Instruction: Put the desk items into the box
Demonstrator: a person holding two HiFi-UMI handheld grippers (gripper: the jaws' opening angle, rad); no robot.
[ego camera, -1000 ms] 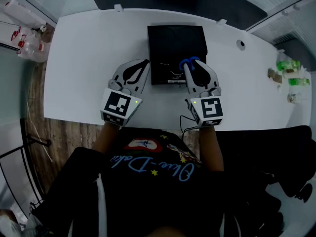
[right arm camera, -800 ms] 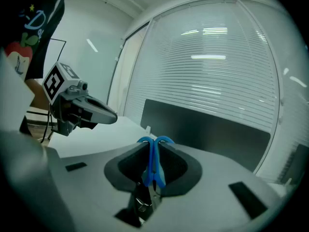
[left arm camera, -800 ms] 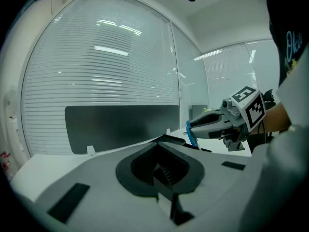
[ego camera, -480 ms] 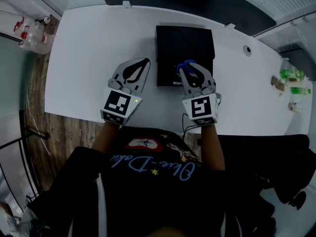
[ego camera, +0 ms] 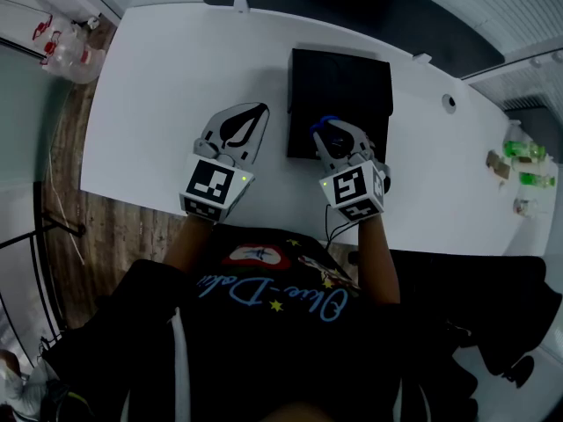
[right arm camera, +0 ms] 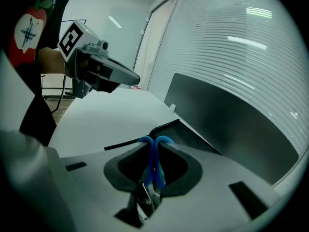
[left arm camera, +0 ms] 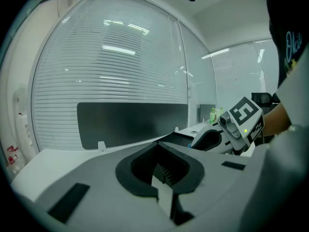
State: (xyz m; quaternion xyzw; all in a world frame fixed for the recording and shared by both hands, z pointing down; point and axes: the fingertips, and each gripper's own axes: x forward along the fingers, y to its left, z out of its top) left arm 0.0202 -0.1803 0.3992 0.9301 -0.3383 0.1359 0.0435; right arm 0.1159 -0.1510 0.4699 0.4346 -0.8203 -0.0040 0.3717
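Your right gripper (ego camera: 327,135) jaws clamp the blue-handled tool (right arm camera: 153,164), handles pointing forward toward the box (ego camera: 343,73) just ahead. Left gripper (ego camera: 257,112) jaws closed, empty.

Blue-handled scissors (right arm camera: 154,170) gripped at blades, handles over near edge of open black box (ego camera: 341,82).

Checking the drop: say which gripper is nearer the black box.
Right. The right gripper, holding scissors, is over the box's near edge; the left gripper is clear of its left side.

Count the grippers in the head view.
2: the left gripper over the white table, jaws shut; the right gripper over the black box, clamping a blue-handled tool. None hidden.
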